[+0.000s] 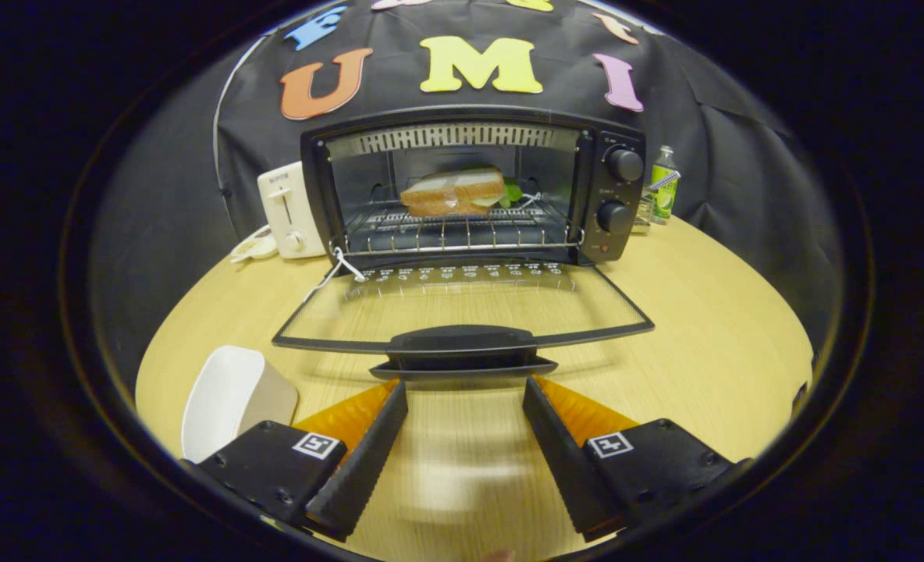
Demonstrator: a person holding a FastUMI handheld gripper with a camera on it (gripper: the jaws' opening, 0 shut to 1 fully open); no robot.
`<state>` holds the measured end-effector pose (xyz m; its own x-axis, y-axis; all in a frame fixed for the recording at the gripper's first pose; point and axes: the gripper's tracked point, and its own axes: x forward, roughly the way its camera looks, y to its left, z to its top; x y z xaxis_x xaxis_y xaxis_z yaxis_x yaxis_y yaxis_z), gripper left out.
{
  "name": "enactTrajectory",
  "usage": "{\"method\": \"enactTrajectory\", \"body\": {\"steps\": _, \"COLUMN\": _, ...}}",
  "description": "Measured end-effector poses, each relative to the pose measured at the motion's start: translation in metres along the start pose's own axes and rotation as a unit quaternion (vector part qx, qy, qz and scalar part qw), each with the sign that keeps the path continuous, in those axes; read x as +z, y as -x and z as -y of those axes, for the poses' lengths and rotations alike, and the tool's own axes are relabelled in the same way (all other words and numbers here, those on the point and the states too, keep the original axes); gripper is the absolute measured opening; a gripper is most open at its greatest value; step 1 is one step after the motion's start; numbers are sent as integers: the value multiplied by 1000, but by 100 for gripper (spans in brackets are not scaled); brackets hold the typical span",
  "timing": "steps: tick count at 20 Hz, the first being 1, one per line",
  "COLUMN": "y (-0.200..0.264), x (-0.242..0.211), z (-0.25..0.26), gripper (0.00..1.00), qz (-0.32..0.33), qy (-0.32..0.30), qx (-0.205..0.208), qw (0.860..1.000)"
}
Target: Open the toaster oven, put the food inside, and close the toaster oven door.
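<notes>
Toaster oven (474, 187): black, standing at the far side of a round light-wood table (704, 312), its back against the booth's dark cloth wall. Door (462, 312): glass in a black frame, swung fully down and lying roughly level above the tabletop, with a thin white cord (335, 265) at its left hinge corner. Door handle (462, 343): black bar along the door's near edge, just ahead of the fingertips and centred on the gap between them. Wire rack (462, 230): inside the open cavity, level. Sandwich (453, 193): sliced bread with green leaf showing at its right side, resting on the rack toward the back of the cavity. Control knobs (624, 165): two, black, stacked on the oven's right panel.

Gripper (464, 406): two black ribbed fingers (368, 460) with orange backing, spread wide apart, nothing between them but bare tabletop; they touch neither the handle nor the door. Each finger base carries a square black-and-white marker.

White dish (224, 398): shallow, on the table just left of the left finger. White pop-up toaster (289, 211): beside the oven's left wall, touching or nearly so. Small pale item (253, 246): at the toaster's foot, too small to identify. Green-labelled bottle (662, 187): upright, just right of the oven.
</notes>
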<state>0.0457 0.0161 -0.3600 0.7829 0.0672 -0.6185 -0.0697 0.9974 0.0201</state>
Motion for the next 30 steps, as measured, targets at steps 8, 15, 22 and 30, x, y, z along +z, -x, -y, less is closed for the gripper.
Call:
{"method": "enactTrajectory", "body": {"steps": 8, "y": 42, "x": 50, "z": -7, "gripper": 100, "qz": 162, "qy": 64, "qx": -5, "qw": 985}}
{"method": "enactTrajectory", "body": {"steps": 15, "y": 46, "x": 69, "z": -11, "gripper": 100, "qz": 202, "qy": 76, "qx": -8, "qw": 976}}
{"method": "enactTrajectory", "body": {"steps": 22, "y": 26, "x": 92, "z": -21, "gripper": 100, "qz": 197, "qy": 63, "qx": 21, "qw": 978}}
{"method": "enactTrajectory", "body": {"steps": 30, "y": 53, "x": 102, "z": -14, "gripper": 100, "qz": 207, "qy": 32, "qx": 29, "qw": 977}}
